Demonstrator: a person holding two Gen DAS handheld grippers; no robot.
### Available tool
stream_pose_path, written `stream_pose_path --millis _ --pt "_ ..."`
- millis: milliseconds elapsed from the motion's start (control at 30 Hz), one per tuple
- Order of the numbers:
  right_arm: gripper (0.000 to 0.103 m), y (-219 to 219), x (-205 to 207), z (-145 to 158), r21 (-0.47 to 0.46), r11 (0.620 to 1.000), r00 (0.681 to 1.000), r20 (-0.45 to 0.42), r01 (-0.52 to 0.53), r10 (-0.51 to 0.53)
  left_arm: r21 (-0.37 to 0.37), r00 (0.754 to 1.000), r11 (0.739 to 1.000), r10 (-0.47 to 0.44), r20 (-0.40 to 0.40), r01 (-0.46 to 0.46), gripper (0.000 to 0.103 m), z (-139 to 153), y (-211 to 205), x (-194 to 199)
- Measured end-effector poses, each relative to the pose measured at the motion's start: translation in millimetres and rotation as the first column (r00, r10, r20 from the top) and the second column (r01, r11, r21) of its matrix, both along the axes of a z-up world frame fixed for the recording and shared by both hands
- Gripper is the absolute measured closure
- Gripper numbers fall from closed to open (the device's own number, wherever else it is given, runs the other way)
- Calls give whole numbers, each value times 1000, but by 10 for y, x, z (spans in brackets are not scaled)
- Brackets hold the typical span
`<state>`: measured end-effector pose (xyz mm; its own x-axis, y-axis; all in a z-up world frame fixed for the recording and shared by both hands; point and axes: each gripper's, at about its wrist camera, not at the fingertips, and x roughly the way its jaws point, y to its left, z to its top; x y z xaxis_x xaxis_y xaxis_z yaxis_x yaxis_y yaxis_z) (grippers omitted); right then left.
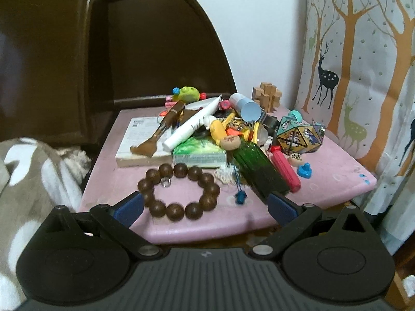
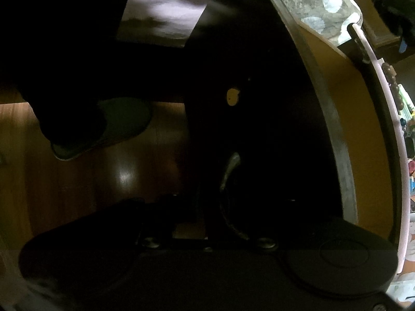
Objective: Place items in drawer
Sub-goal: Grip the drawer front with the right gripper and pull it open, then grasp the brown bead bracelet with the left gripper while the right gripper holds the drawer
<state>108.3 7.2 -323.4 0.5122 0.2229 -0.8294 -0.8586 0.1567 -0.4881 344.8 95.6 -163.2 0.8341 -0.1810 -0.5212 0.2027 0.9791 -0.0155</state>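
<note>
Left wrist view: the left gripper (image 1: 205,207) stands wide open and empty around the wooden bead bracelet (image 1: 179,191), low centre of the frame.

The bracelet lies on the pink table (image 1: 337,171); its beads are probably hard, smooth, loosely strung, so pinch across one side. The right gripper's state I cannot tell.
</note>
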Motion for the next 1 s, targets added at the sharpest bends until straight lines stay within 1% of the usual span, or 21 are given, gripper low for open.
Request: stream_pose_path --millis 67,100,133,167,200,233,267,333,400,467,533,567,633,700,800,900,1000 --pt "72 1 -23 -10 7 1000 1000 0 1 -1 27 1000 1000 3 -7 -3 19 -36 -47 120" --pt "71 -12 -29 -10 14 1000 1000 0 0 0 45 1000 999 -1 -13 1 24 -57 -73 173" --pt "70 -28 -34 -10 21 1000 1000 -1 -1 1 64 1000 998 -3 -19 4 33 -79 -100 221" --pt "69 -43 -39 -10 29 1000 1000 -1 -2 2 84 1000 996 -6 -27 8 38 -103 -126 266" --pt "68 -50 -48 -10 32 999 1000 0 -3 3 105 999 994 -9 -37 13 42 -128 -151 311" --pt "68 -56 -59 -10 36 999 1000 1 -3 3 122 999 992 -15 -46 21 51 -151 -171 349" --pt "68 -62 -69 -11 39 999 1000 1 -4 4 140 998 990 -21 -55 29 59 -175 -187 379" --pt "67 -63 -67 -7 48 999 1000 0 -1 1 178 997 983 -29 -76 42 66 -229 -221 435" --pt "67 -55 -63 -15 57 998 1000 1 0 0 192 996 980 -43 -79 58 69 -254 -241 462" --pt "67 -56 -71 -11 65 998 1000 1 3 -3 209 995 975 -58 -82 74 70 -253 -260 472" --pt "67 -61 -73 -17 71 997 1000 1 5 -5 198 993 976 -69 -95 87 72 -242 -253 482" --pt "67 -64 -75 -18 73 997 1000 1 4 -4 189 992 978 -74 -102 93 78 -236 -246 487" --pt "67 -69 -79 -20 77 997 1000 2 1 -2 174 989 979 -89 -115 108 85 -228 -242 476" --pt "66 -70 -81 -23 79 997 1000 3 0 -1 160 988 980 -99 -122 118 85 -225 -239 457" --pt "66 -64 -80 -27 80 997 1000 3 1 -2 128 990 987 -83 -115 97 85 -224 -195 428" --pt "65 -57 -76 -33 80 997 1000 4 3 -4 99 994 993 -57 -92 66 86 -193 -127 400" --pt "64 -55 -83 -43 80 997 1000 5 4 -4 43 998 999 -32 -53 34 86 -94 -31 371"
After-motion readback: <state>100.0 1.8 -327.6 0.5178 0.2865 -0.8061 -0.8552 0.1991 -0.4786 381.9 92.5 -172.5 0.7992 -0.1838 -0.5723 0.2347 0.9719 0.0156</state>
